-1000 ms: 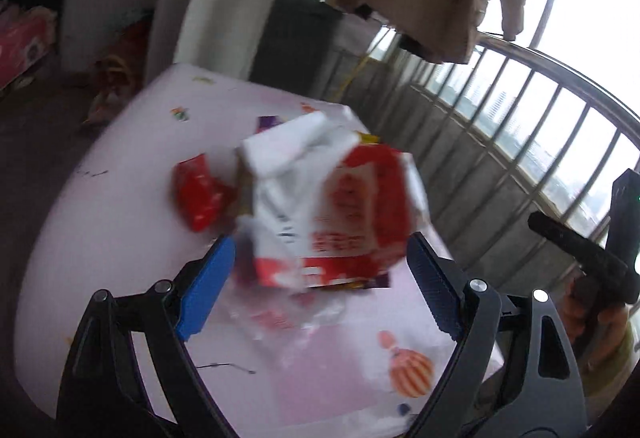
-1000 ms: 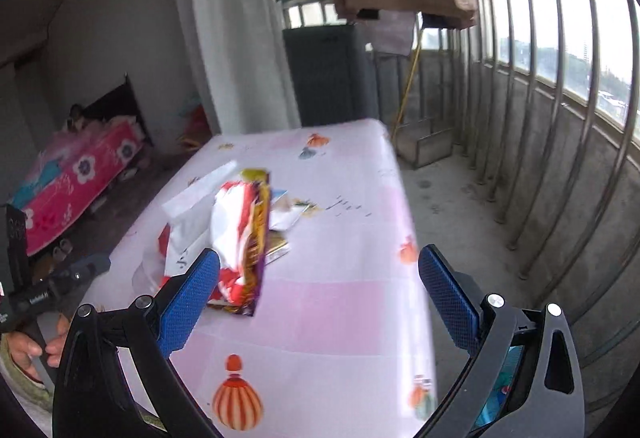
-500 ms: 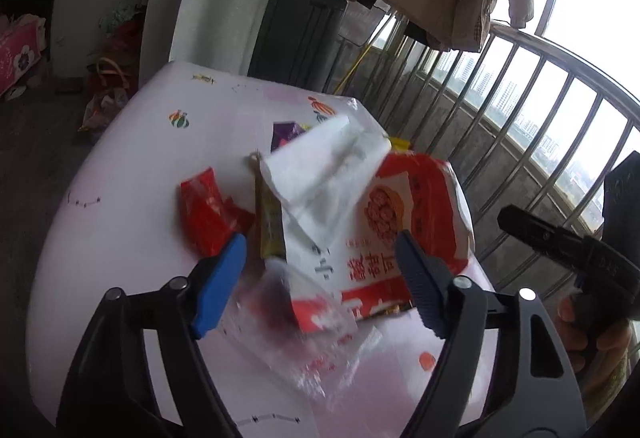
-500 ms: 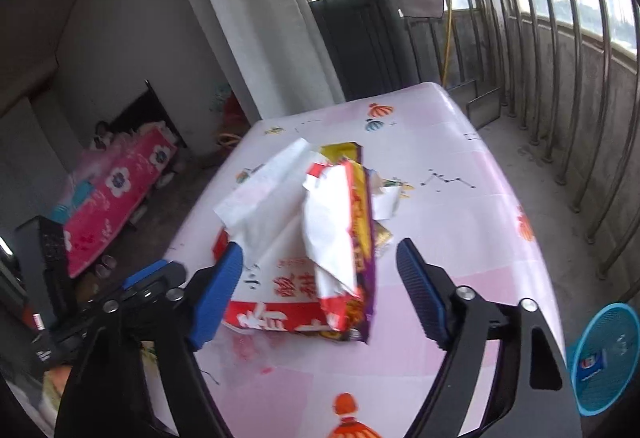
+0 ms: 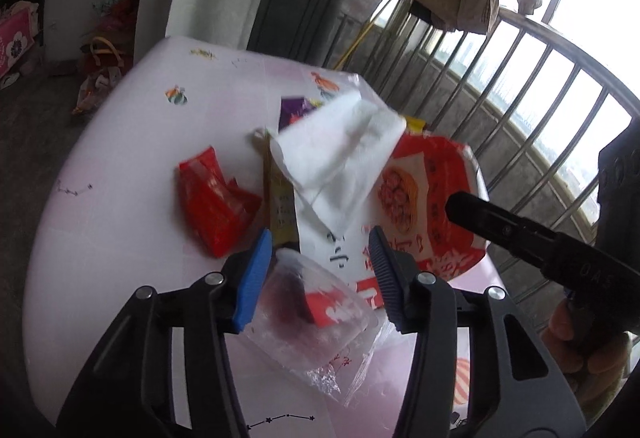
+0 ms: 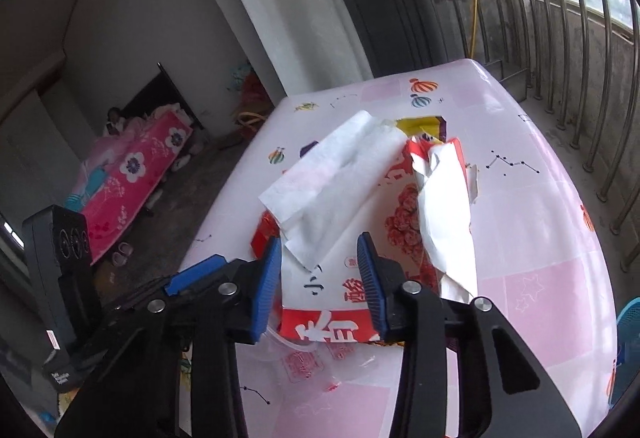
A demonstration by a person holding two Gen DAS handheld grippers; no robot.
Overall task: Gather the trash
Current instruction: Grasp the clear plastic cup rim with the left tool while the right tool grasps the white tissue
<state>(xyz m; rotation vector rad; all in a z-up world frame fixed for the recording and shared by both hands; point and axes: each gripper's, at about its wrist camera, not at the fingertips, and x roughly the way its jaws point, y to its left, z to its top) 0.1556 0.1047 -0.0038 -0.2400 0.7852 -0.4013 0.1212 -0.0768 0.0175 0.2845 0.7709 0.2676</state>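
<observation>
Trash lies heaped mid-surface: a large red-and-white printed wrapper under a white paper tissue, a crumpled clear plastic bag at its near edge. Both grippers are at the grasping step, jaws just closing. The left gripper straddles the clear bag; the right gripper straddles the wrapper's near edge; neither pinches yet. Next: finish closing, then lift without shedding the loose tissue.
</observation>
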